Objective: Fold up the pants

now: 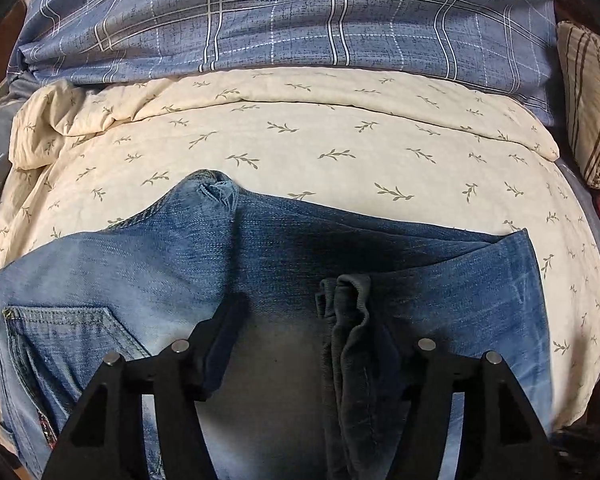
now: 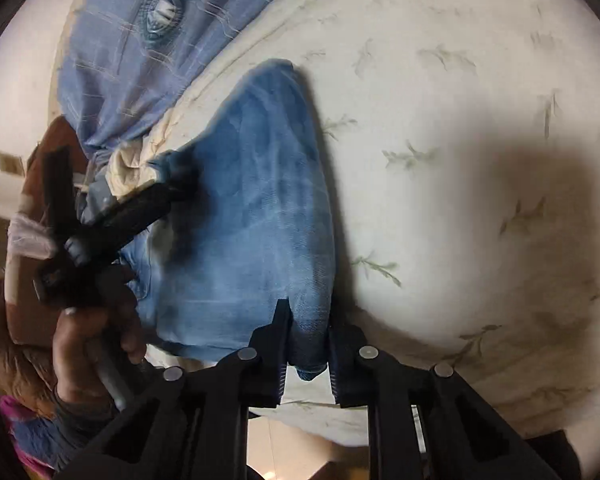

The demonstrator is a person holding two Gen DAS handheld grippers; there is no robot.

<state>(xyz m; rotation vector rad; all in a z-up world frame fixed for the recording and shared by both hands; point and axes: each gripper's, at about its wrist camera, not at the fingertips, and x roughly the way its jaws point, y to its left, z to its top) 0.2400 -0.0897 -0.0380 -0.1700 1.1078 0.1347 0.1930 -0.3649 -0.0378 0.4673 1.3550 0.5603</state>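
Blue denim pants [image 1: 260, 264] lie on a cream quilt [image 1: 300, 140] with a leaf print. In the left wrist view my left gripper [image 1: 300, 320] is open wide and low over the pants, with a bunched fold of denim [image 1: 352, 320] next to its right finger [image 1: 424, 360]. A back pocket [image 1: 72, 332] shows at lower left. In the right wrist view my right gripper [image 2: 306, 344] is shut on an edge of the pants [image 2: 260, 200] and holds it lifted. The left gripper [image 2: 172, 188] shows there too, pressing on the far end of the pants.
A blue plaid duvet [image 1: 300, 28] lies behind the quilt. A striped pillow [image 1: 592, 100] sits at the right edge of the bed. A person's hand [image 2: 96, 344] holds the left gripper's handle. The floor shows under the right gripper.
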